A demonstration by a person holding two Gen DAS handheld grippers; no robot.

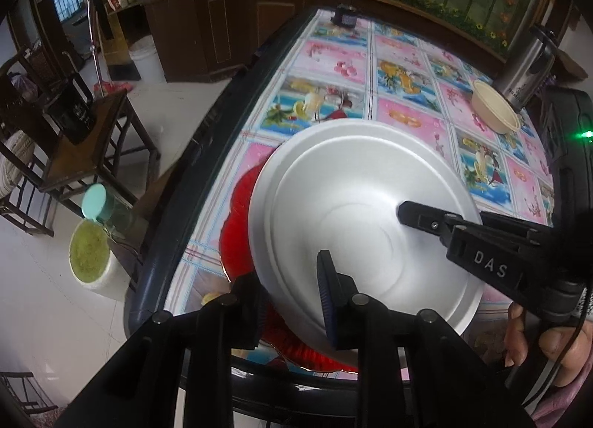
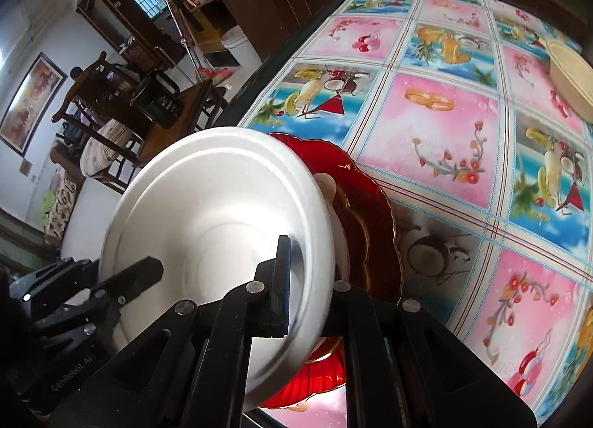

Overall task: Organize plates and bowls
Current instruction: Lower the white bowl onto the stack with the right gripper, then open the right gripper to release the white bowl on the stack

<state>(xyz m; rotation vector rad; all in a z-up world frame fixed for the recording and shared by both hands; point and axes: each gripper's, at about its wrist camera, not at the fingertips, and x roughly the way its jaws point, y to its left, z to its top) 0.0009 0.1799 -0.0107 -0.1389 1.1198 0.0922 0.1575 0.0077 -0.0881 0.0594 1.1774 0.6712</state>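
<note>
From the left wrist, the left gripper [image 1: 292,302] straddles the near rim of the white plate [image 1: 355,213], which lies over the red plate [image 1: 237,220] at the table's [image 1: 407,101] edge; its pads look barely slack, so the rim may slip. From the right wrist, the right gripper [image 2: 307,294] is clamped on the white plate's opposite rim; an uneven release could tip it floorward.
</note>
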